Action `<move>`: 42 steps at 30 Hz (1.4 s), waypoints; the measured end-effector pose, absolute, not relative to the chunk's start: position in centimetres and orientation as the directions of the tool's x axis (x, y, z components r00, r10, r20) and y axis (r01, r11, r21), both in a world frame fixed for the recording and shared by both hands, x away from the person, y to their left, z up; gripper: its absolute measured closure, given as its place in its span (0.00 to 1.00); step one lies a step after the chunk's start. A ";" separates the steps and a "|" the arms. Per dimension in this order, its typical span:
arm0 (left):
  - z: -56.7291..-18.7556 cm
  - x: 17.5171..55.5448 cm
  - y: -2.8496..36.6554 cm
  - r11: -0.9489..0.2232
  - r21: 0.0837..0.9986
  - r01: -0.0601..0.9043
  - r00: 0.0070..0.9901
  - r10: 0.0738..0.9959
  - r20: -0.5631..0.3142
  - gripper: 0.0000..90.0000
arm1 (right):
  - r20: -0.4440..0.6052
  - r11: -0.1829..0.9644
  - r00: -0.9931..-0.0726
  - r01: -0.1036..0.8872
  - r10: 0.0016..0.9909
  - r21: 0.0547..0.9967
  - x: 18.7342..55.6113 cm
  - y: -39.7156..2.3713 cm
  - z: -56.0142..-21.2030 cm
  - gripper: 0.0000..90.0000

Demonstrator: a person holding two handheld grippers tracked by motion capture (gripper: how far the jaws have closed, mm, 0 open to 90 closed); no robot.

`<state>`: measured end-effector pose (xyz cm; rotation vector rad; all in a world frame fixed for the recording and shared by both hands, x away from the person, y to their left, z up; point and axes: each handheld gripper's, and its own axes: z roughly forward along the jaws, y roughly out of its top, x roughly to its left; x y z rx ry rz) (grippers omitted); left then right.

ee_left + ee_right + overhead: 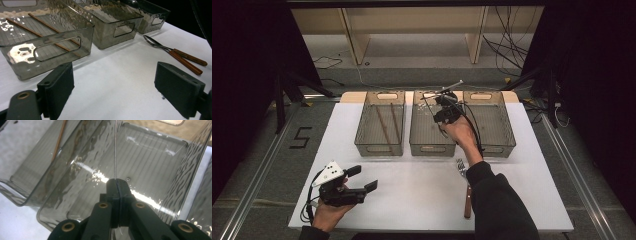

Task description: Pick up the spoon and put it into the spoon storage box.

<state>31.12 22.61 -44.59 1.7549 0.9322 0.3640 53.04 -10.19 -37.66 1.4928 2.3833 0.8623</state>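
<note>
My right gripper (446,109) hangs over the middle clear grey bin (432,149), shut on a thin metal utensil (451,86) that sticks up and away from its jaws. In the right gripper view the right gripper (117,181) has its jaws pressed together, and the thin metal utensil (115,150) shows edge-on above the floor of the middle bin (150,157). My left gripper (363,178) is held low at the table's near left, open, and in its own view the left gripper (125,82) has nothing between its jaws.
Two brown chopsticks (387,125) lie in the left bin (379,149); a third bin (499,120) stands at the right. Two wooden-handled utensils (467,192) lie on the white table near my right forearm. In the left gripper view these wooden-handled utensils (180,55) lie beyond its right jaw.
</note>
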 end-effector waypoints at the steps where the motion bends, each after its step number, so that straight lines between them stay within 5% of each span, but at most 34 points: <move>1: -44.6 31.1 22.6 -0.128 0.902 0.412 0.648 0.738 -0.191 0.17 | 0.135 0.320 -0.469 0.758 0.873 0.569 53.1 -10.2 -37.8 1.00; 26: -44.5 31.0 22.7 -0.124 0.908 0.401 0.651 0.736 -0.187 0.17 | 0.121 0.318 -0.426 0.809 0.896 0.495 53.5 -10.7 -41.5 0.98; 29: -44.5 31.0 22.7 -0.124 0.907 0.402 0.650 0.736 -0.187 0.17 | 0.130 0.309 -0.420 0.813 0.898 0.494 53.5 -10.8 -41.7 0.80; 42: -44.5 31.0 22.6 -0.124 0.907 0.402 0.651 0.735 -0.188 0.17 | 0.167 0.341 -0.521 0.734 0.837 0.587 51.8 -11.6 -39.0 0.57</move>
